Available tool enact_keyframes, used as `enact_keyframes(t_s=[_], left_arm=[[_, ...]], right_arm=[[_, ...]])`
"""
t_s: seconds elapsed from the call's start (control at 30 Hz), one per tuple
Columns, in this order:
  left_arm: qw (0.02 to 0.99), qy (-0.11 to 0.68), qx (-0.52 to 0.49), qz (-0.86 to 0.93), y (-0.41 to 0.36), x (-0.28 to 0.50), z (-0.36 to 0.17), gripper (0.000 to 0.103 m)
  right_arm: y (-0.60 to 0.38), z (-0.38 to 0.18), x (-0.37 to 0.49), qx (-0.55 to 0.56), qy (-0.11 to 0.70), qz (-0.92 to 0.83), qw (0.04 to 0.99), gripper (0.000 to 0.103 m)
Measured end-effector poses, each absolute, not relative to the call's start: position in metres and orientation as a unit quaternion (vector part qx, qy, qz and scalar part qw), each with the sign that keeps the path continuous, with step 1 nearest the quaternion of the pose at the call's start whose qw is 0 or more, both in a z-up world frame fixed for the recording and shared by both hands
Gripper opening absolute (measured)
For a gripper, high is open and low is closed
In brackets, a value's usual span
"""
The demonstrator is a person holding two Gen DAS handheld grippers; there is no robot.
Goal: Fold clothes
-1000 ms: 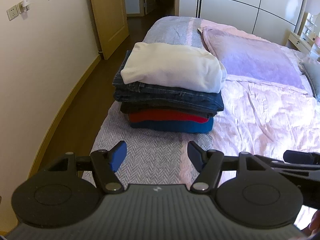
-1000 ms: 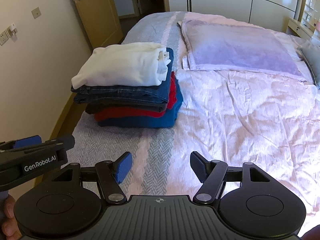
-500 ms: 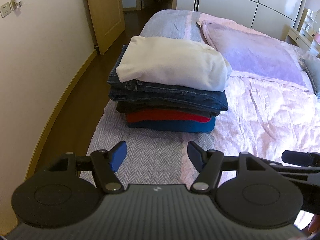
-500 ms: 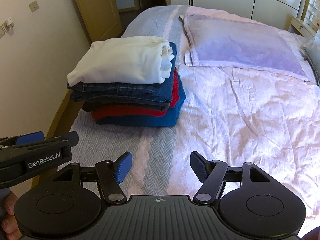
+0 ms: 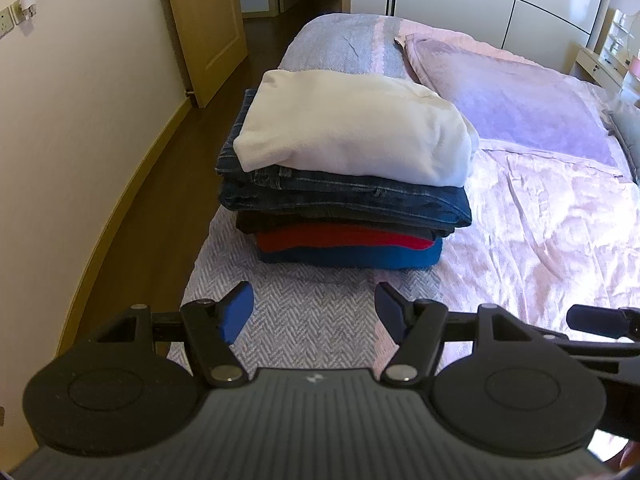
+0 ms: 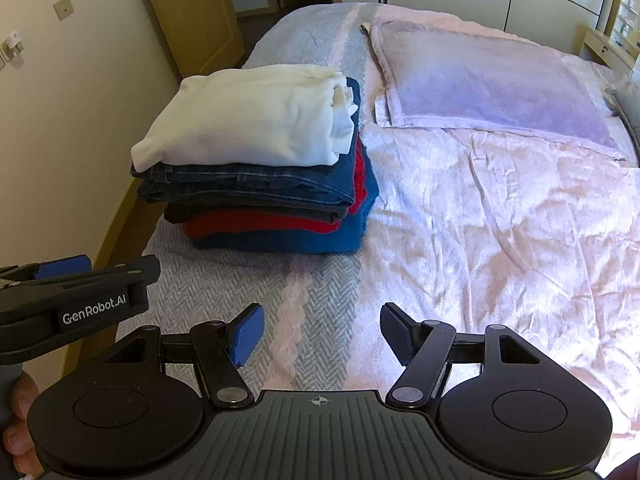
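A stack of folded clothes [image 5: 348,196] [image 6: 260,184] rests near the left edge of the bed. Its top piece is a white sweater [image 5: 352,136] [image 6: 248,120], over dark blue jeans [image 5: 344,196], a red garment [image 5: 340,240] and a blue garment [image 5: 352,256] at the bottom. My left gripper [image 5: 314,308] hovers open just in front of the stack, holding nothing. My right gripper [image 6: 322,330] is open and empty over the grey herringbone cover, to the right of the left gripper's body [image 6: 76,300].
The bed [image 6: 500,220] carries a wrinkled pink quilt and a lilac pillow [image 6: 488,80] at the back right. A wall [image 5: 80,120] and wooden floor [image 5: 160,168] run along the left. A wooden door [image 5: 204,20] and white wardrobe [image 5: 500,4] stand behind.
Both grippers have moved forward toward the stack, which looms larger now. Both stayed open. The clothes have not shifted.
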State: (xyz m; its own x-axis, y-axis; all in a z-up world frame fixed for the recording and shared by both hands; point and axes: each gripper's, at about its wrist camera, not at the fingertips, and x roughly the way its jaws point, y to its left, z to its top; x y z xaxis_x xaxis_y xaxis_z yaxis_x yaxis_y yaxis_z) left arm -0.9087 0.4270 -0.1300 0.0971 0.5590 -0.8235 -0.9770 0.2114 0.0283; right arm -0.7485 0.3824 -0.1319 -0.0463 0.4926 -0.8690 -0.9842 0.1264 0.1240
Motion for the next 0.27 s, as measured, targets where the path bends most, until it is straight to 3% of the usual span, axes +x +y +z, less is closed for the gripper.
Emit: enact_keyframes(t_s=[0.27], left_arm=[[0.684, 0.366, -0.272, 0.569, 0.4295, -0.9121, -0.1295, 0.064]], right_arm=[[0.3846, -0.1316, -0.7506, -0.295, 0.415, 0.59, 0.627, 0.068]])
